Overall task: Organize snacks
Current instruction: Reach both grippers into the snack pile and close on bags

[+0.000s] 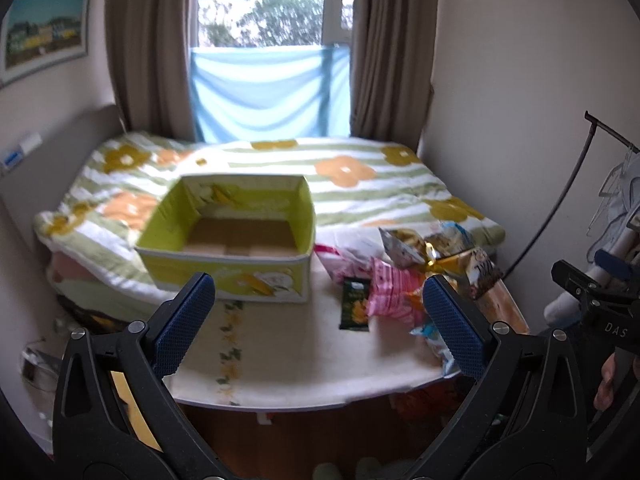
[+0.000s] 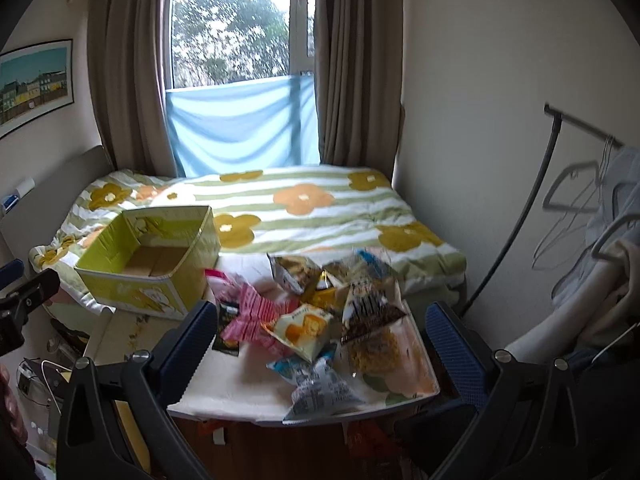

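Observation:
A yellow-green storage box stands with nothing in it, at the far left of a small white-covered table. A heap of snack packets lies on the table's right side: pink ones, a small dark one, a white-and-orange one, a brown-and-clear bag. My left gripper hangs open above the table's middle, holding nothing. Over the heap my right gripper is open too, with nothing between its fingers.
Behind the table lies a bed with a flowered, striped quilt, under a curtained window. A clothes rack with hangers stands at the right. Wooden floor and clutter lie below the table's front edge.

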A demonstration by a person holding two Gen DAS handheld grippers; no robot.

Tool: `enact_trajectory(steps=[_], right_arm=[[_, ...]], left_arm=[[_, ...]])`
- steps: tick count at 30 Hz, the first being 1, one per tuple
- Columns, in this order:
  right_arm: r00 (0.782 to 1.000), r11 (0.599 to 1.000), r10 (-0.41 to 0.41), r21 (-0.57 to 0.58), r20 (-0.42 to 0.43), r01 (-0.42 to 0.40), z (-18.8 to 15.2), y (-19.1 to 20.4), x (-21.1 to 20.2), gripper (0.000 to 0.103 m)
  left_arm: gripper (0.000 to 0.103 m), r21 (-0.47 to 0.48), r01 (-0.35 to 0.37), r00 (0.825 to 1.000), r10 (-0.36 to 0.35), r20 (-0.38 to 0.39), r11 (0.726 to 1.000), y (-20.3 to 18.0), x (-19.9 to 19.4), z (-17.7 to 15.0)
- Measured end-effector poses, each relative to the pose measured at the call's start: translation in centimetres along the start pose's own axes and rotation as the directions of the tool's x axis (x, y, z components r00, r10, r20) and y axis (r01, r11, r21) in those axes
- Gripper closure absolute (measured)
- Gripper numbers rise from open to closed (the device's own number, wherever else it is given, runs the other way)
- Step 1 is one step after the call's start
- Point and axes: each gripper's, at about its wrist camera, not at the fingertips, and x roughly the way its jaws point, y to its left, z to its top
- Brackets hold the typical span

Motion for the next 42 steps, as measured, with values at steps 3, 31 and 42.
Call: enact_trajectory(steps=[3, 31, 42], right_arm=[[0.999, 0.999, 0.013, 0.03, -0.039, -0.012, -0.6, -0.7, 1.4, 0.0], [0.915, 0.994, 0.049, -0.072, -0.4, -0.084, -0.1, -7.8, 24.9, 0.0], [0.864, 0.99, 0.073, -0.071, -0.498, -0.124, -0.9, -7.6, 29.3, 0.0]], left_arm=[[0.0, -0.011, 0.028, 0.998, -0.028, -0.049, 1.0, 0.1, 2.3, -0.2], [0.0, -0.05, 0.091, 0.807, -0.103, -0.581, 0.995, -10.4, 32.7, -2.2], [0.005, -0.073, 0.096, 0.73, -0.12, -0.673, 0.993, -10.9, 37.1, -4.1]])
